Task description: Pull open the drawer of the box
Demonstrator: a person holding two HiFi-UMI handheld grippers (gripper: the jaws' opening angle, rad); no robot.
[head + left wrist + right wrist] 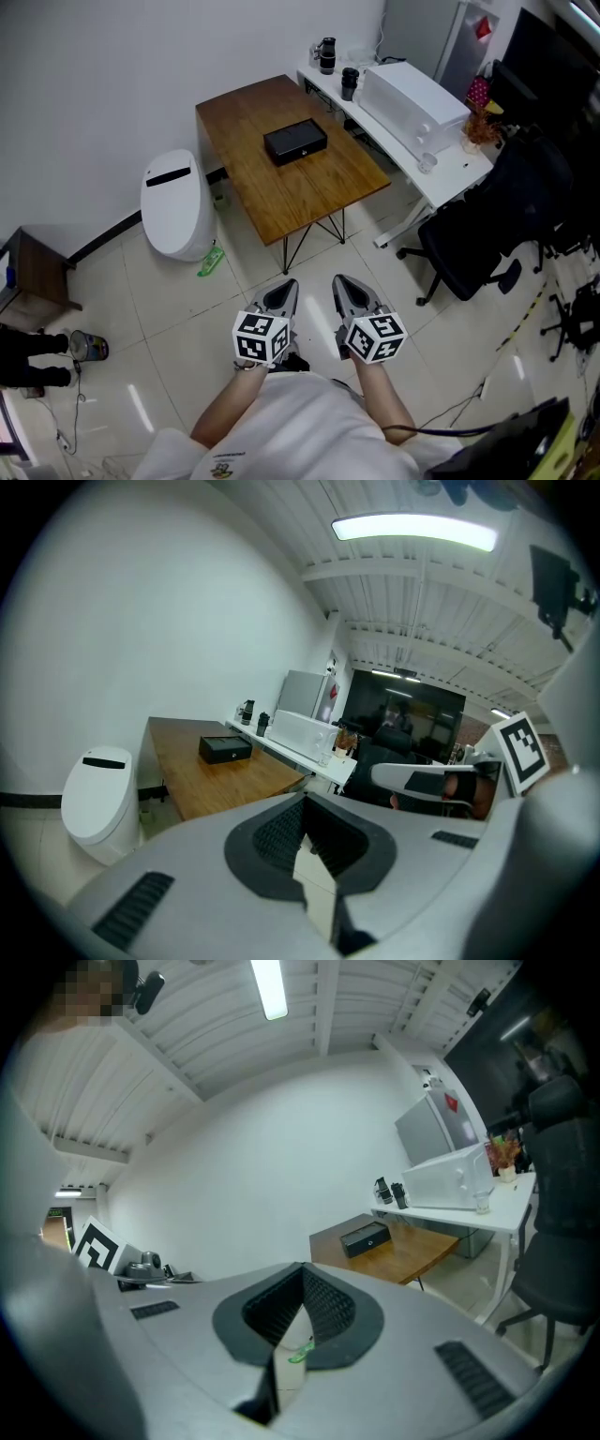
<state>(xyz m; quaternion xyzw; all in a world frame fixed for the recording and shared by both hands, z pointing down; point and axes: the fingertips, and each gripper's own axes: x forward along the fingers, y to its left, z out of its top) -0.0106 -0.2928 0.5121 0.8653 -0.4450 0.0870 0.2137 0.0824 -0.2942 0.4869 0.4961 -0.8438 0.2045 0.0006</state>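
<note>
A small black box [295, 142] lies closed on the brown wooden table [309, 192], far ahead of both grippers. The drawer front cannot be made out at this distance. My left gripper [286, 284] and right gripper [339, 279] are held side by side above the tiled floor, short of the table's near corner, both pointing toward it. In the left gripper view the jaws of the left gripper [303, 799] meet at the tips with nothing between them, and the box [225, 749] is small at centre left. The right gripper [302, 1266] is likewise shut and empty, with the box [365, 1237] to the right of its tips.
A white rounded bin [176, 204] stands left of the table. A white desk [441, 173] with a white appliance [412, 94] and two dark cups runs along the right. A black office chair [487, 225] is at the right, and a green item [210, 262] lies on the floor.
</note>
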